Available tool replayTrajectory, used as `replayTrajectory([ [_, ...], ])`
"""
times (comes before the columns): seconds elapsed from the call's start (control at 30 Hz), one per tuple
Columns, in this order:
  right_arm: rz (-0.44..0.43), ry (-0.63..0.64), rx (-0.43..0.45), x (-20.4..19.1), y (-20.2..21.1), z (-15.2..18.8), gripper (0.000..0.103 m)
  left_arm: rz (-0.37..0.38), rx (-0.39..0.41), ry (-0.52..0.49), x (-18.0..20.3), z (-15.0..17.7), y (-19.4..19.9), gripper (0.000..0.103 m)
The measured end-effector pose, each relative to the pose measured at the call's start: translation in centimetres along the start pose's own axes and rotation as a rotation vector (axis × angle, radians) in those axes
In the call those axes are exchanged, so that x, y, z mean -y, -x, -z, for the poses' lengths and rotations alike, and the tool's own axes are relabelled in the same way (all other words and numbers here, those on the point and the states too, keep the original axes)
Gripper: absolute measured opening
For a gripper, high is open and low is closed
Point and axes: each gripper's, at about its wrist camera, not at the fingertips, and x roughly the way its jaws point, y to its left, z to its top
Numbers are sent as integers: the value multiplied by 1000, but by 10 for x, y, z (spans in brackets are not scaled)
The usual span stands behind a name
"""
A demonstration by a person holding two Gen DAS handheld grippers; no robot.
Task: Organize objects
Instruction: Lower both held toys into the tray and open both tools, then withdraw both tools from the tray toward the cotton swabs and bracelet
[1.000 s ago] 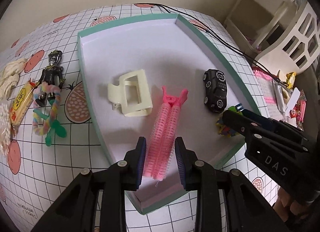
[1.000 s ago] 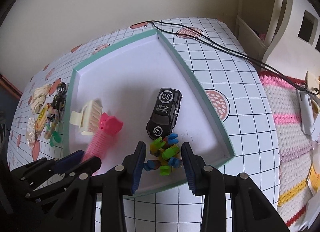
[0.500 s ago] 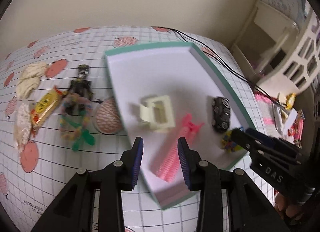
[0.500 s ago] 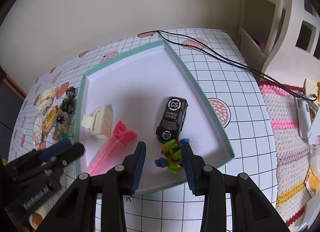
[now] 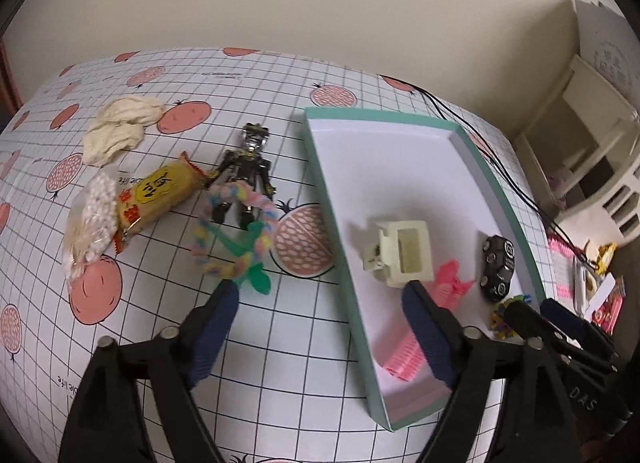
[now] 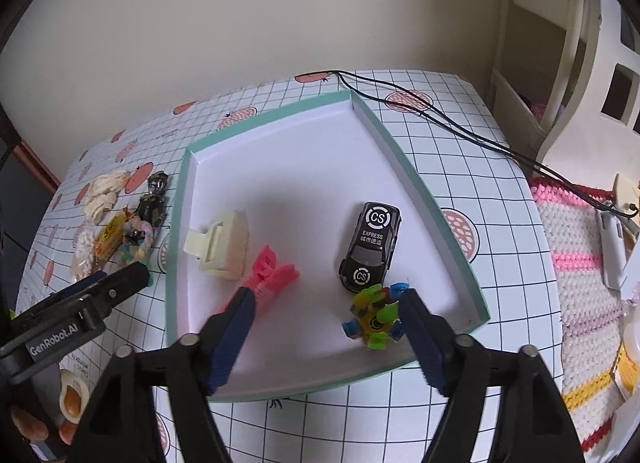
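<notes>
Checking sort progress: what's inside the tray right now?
Four things lie in the tray: a cream hair clip, a pink hair roller, a black toy car and a colourful block toy. The right tongs cover the roller's near end.

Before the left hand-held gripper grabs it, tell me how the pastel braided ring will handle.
The ring looks like soft twisted fuzzy strands, so it will probably flex and sag. It seems light. It lies over the robot figure, so lifting may nudge that.

One teal tray (image 6: 424, 199) holds four things: one cream claw clip (image 6: 224, 245), one pink hair roller (image 6: 268, 275), one black toy car (image 6: 370, 251), one multicoloured block toy (image 6: 374, 317). On the bench (image 5: 280, 327) lie one robot figure (image 5: 248, 167), one braided pastel loop (image 5: 236, 231), one yellow snack packet (image 5: 160, 193) (plus two pale bundles, unclear).
</notes>
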Motion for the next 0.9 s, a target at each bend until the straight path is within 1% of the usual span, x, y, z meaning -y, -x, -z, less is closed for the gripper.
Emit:
replayTrajectory([
  [0.03, 1, 0, 2, -1, 0, 0, 82, -4, 4, 4, -1, 0, 0, 92],
  [0.1, 0, 4, 5, -2, 0, 0, 92, -16, 12, 4, -3, 0, 0, 95],
  [0.13, -1, 5, 6, -3, 0, 0, 93, -19, 14, 7, -5, 0, 0, 96],
  [0.17, -2, 7, 7, -4, 0, 0, 95, -21, 16, 12, -6, 0, 0, 101],
  [0.2, -2, 9, 8, -5, 0, 0, 96, -23, 19, 17, -7, 0, 0, 103],
  [0.33, -8, 17, 15, -7, 0, 1, 102, -19, 24, 34, -12, 0, 1, 103],
  [0.5, 0, 32, 13, -10, -2, 2, 103, -29, 44, 42, -16, -1, 4, 103],
  [0.9, 13, 29, 15, -12, -3, 1, 103, -24, 51, 32, -18, -2, 8, 103],
])
